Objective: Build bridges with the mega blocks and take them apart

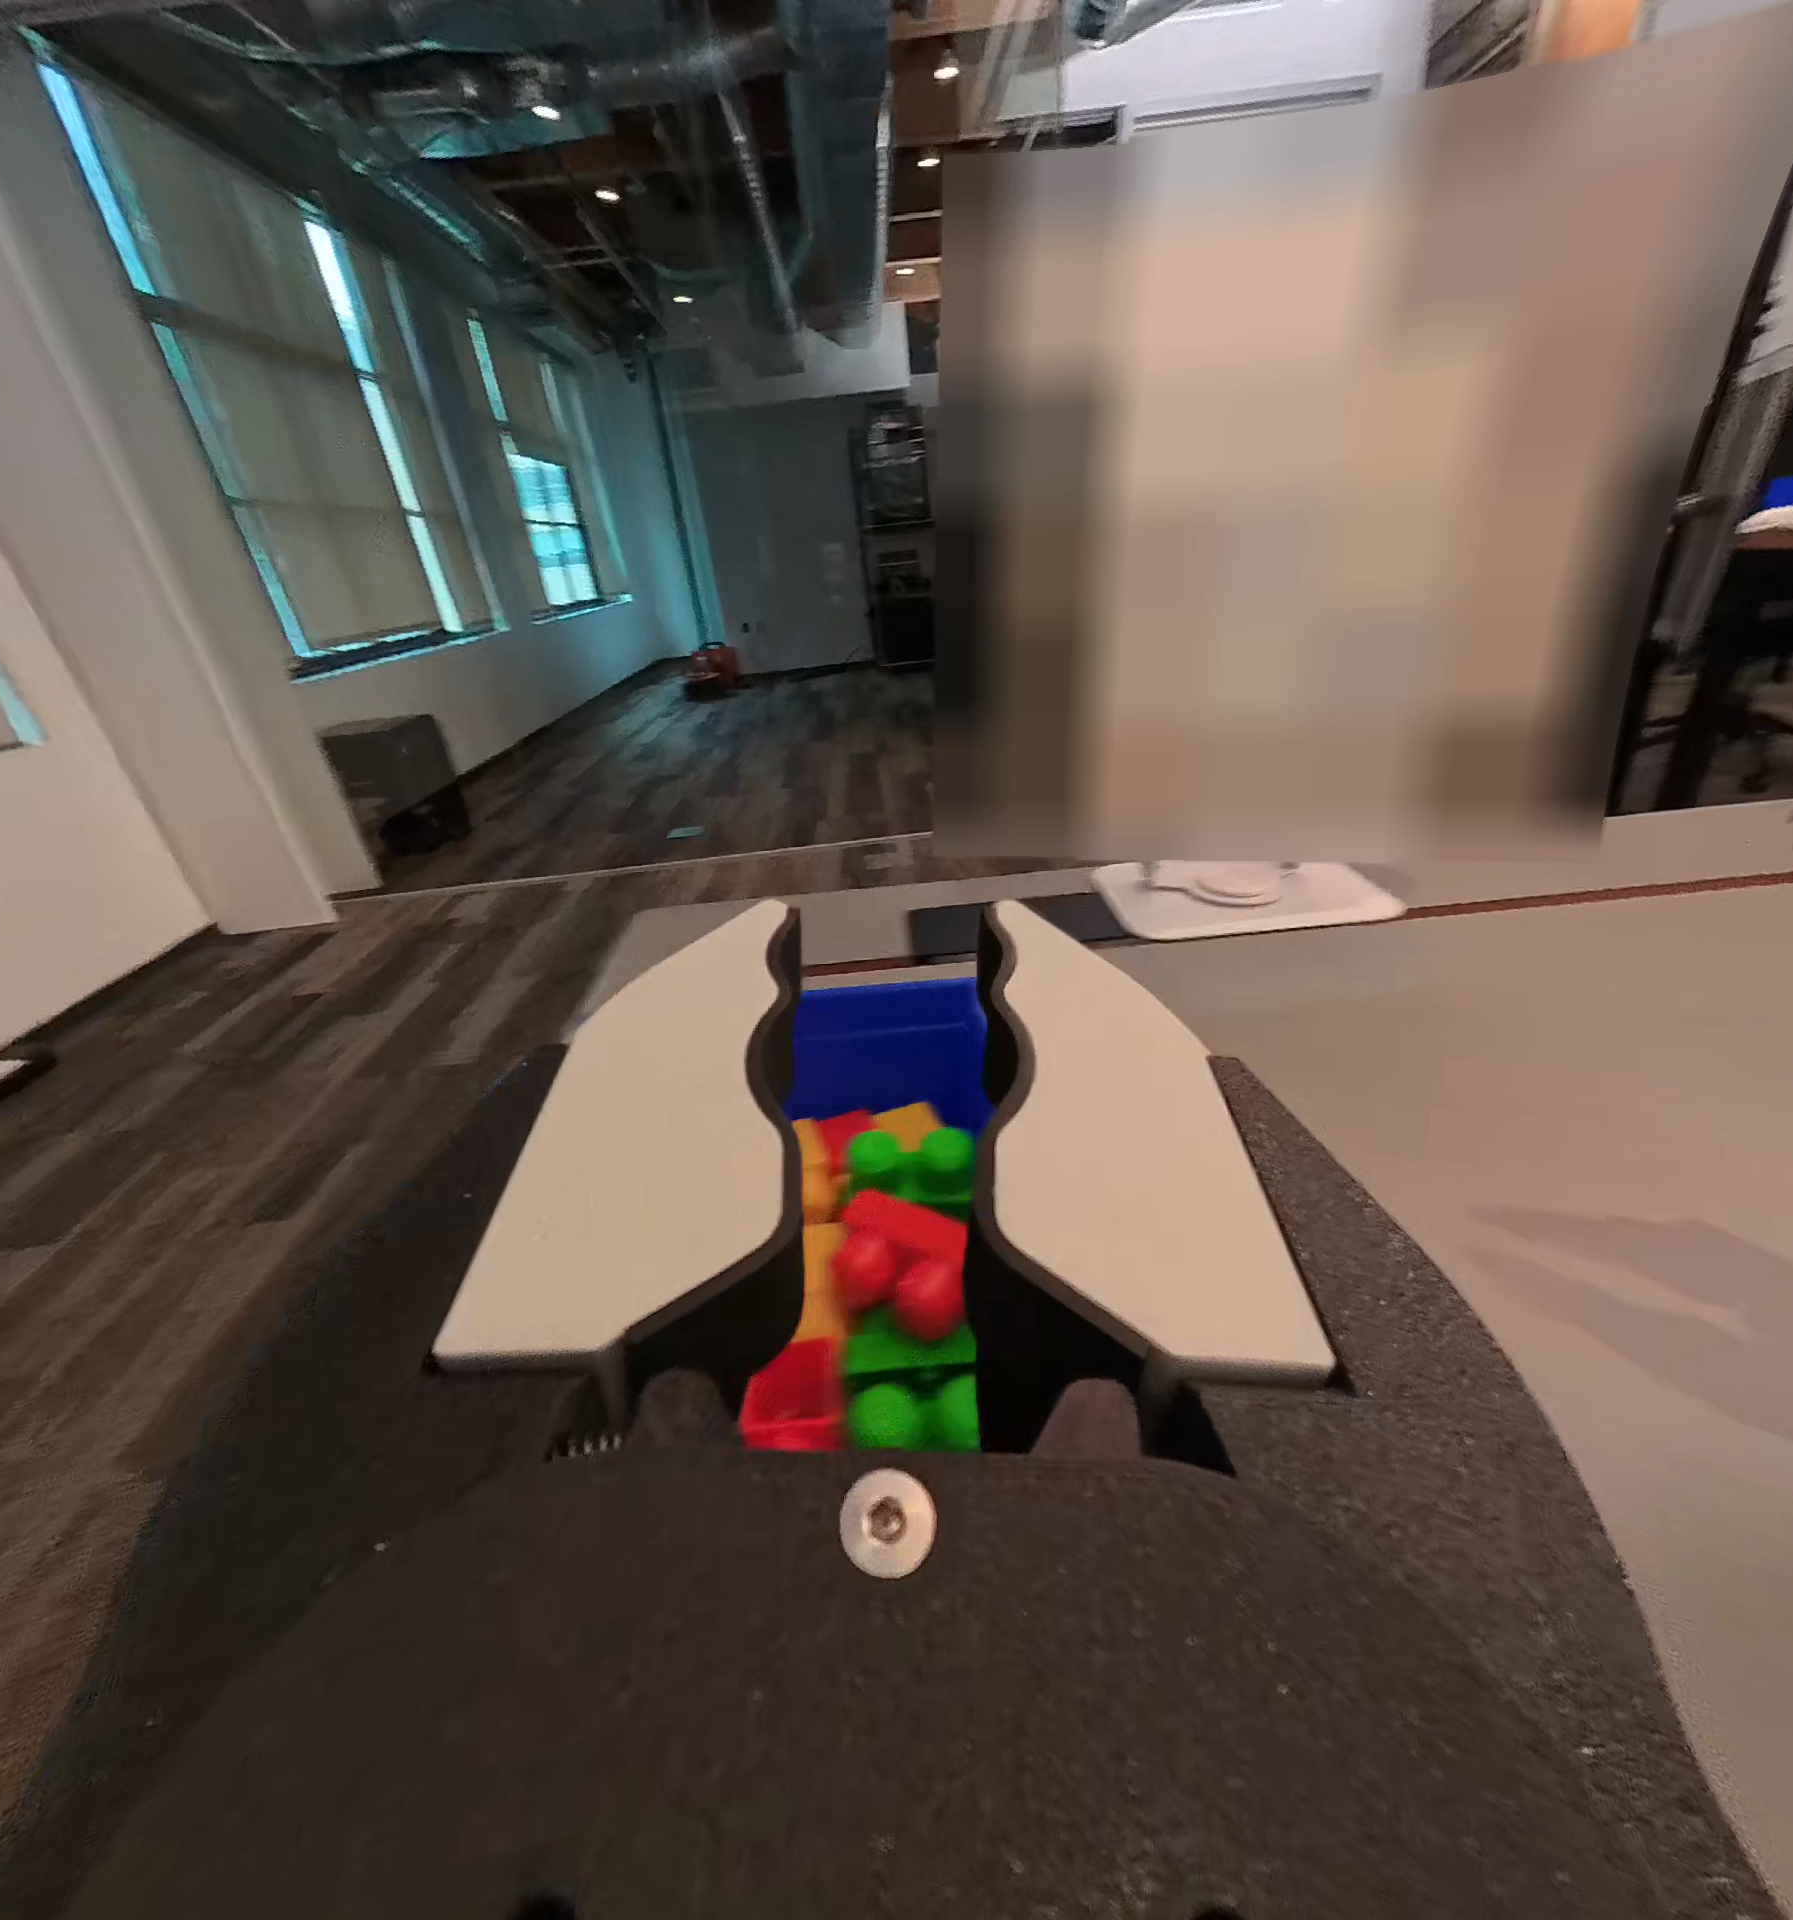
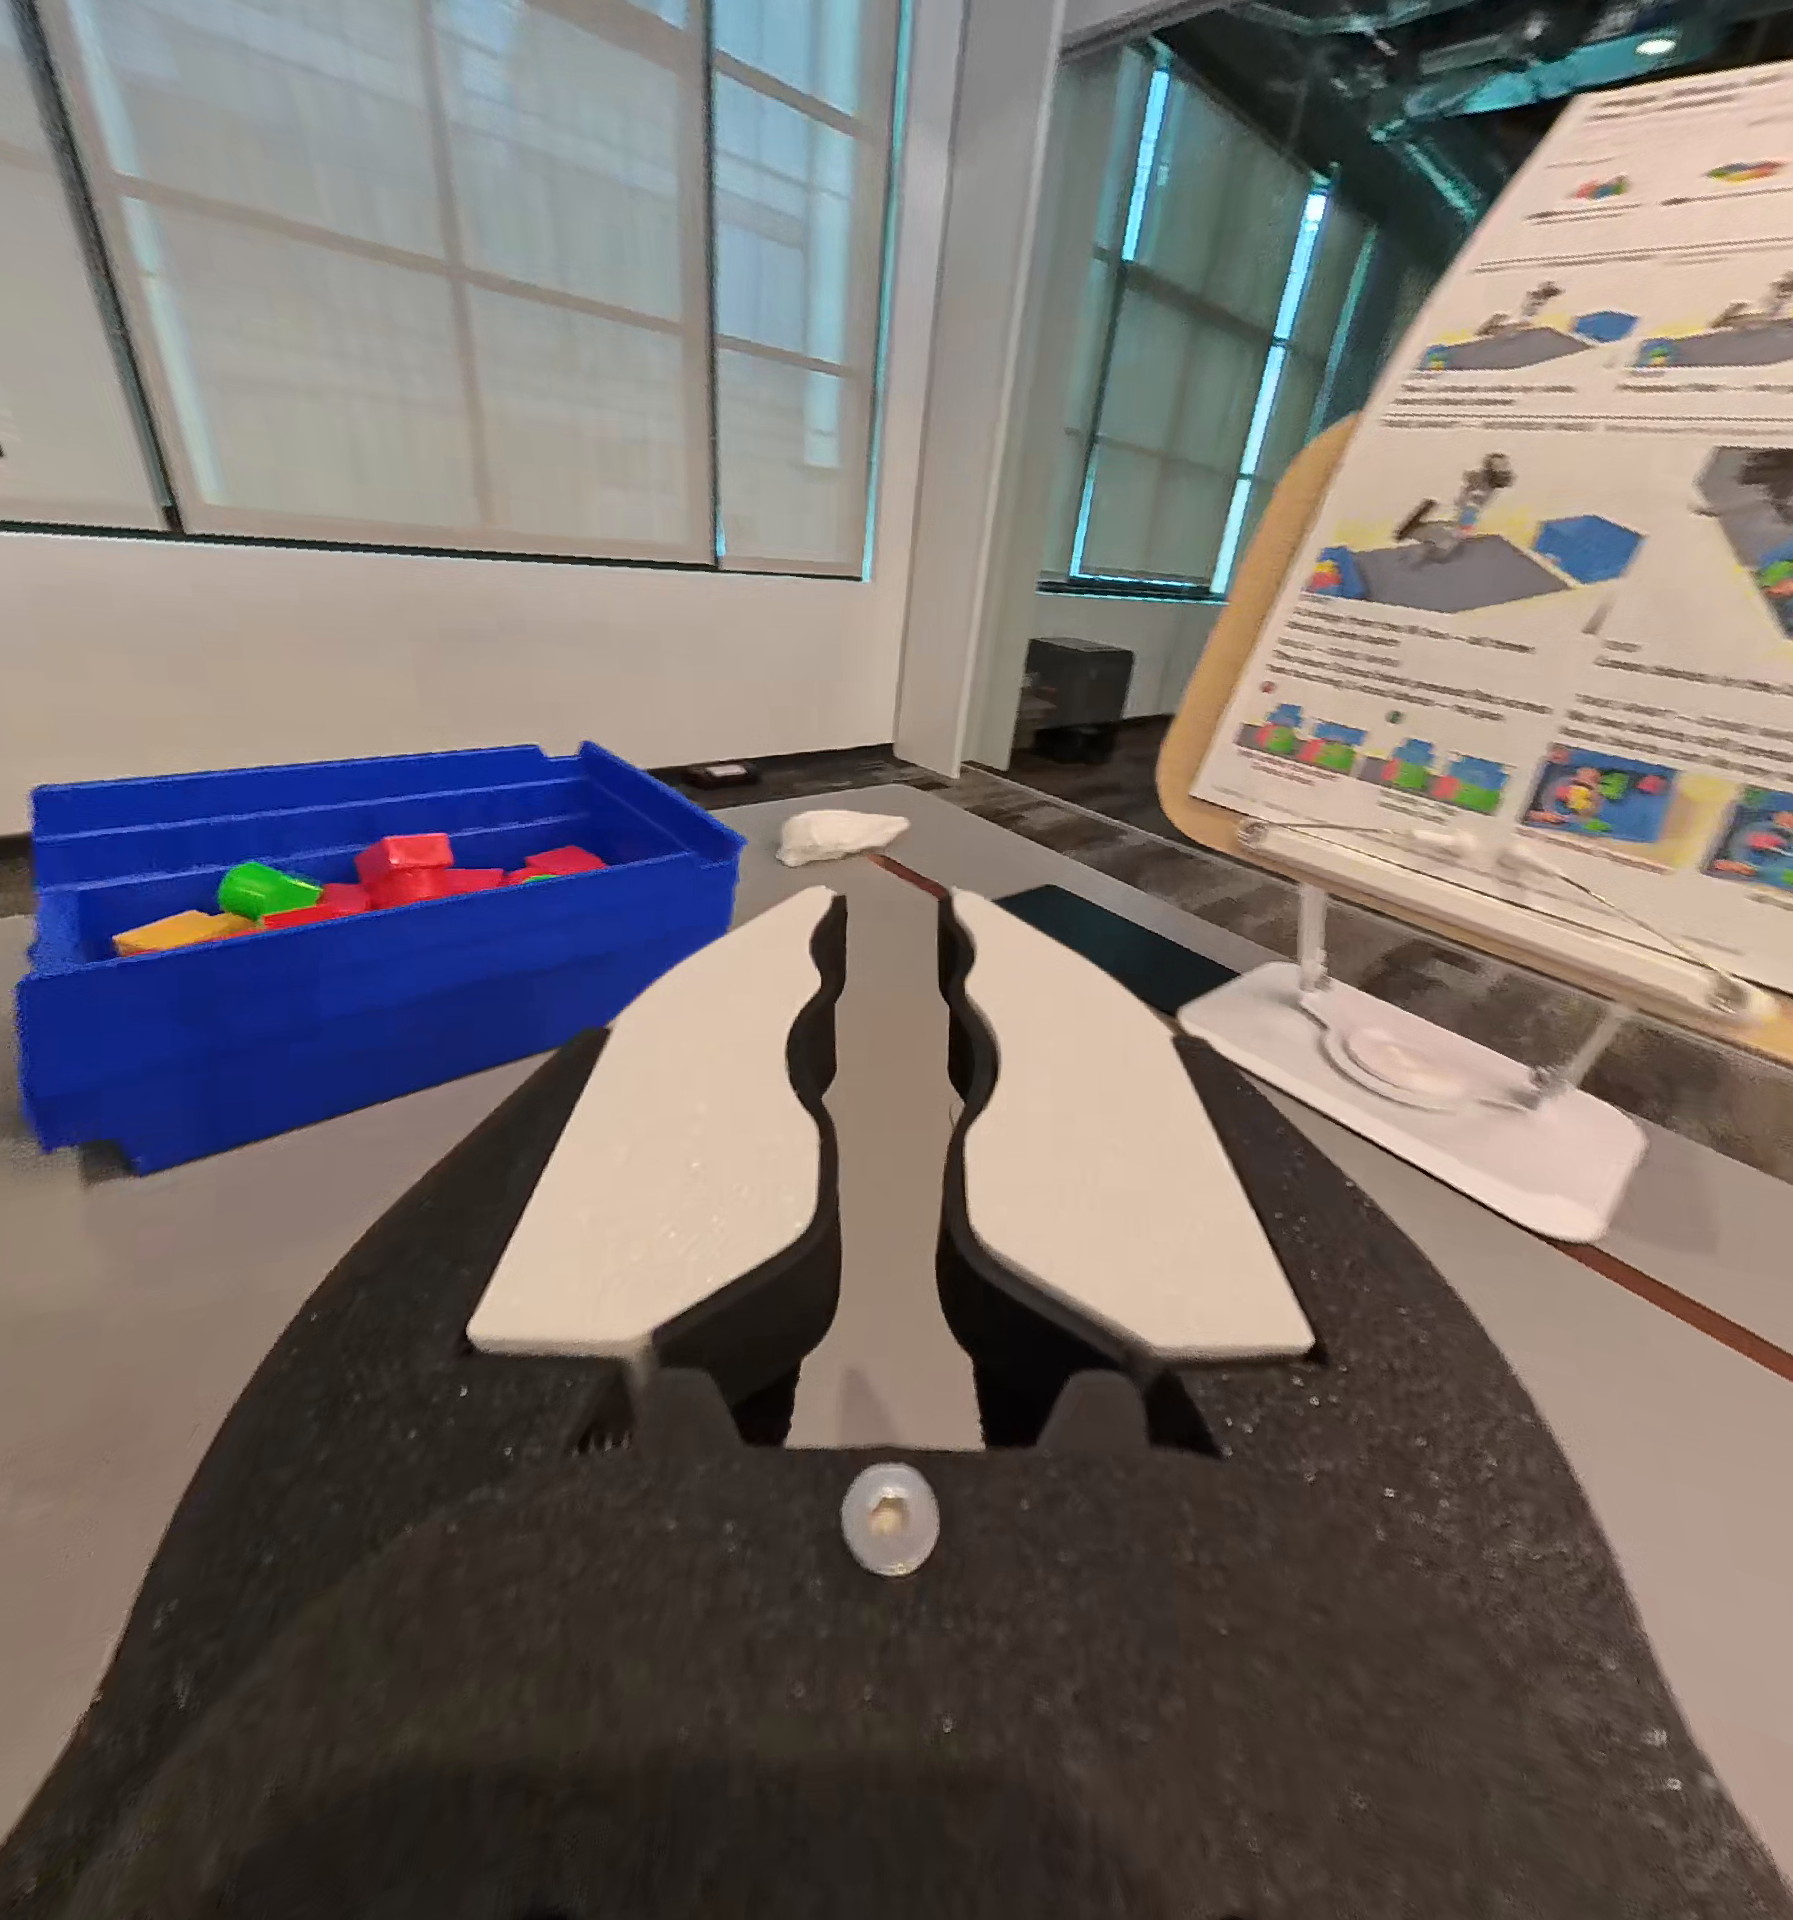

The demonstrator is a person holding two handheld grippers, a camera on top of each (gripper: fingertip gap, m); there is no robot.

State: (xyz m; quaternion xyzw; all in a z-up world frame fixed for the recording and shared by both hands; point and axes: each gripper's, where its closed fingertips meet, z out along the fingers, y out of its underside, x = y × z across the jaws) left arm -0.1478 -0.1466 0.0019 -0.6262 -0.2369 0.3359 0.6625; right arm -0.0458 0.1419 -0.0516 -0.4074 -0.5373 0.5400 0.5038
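A grey worktop (image 2: 196, 1299) stands in an office room with large windows and a dark wood-pattern floor. On this worktop there is a blue bin (image 2: 352, 1029), and inside it lie the mega blocks (image 2: 404, 868) in red, green and orange, all loose in a heap. In the left wrist view the left tool (image 1: 889, 940) hangs directly above this bin (image 1: 887, 1023), so the blocks (image 1: 897, 1268) show in the gap between its two fingers, with a red one and several green ones in the middle. The fingers of the left tool are spread with a clear gap, and they pinch nothing; whether their tips touch the bin or the blocks I cannot tell, because this part is blurred. In the right wrist view the bin lies to the left of the right tool (image 2: 892, 914) and well apart from it. The right tool is over the bare worktop, its fingers are parted by a narrow gap, and only the grey surface shows between them; it holds nothing. Past its tips lies a small white crumpled thing (image 2: 840, 834) on the worktop. At the right side a white stand (image 2: 1411, 1122) carries a printed instruction sheet (image 2: 1598, 520) on a light wooden board.
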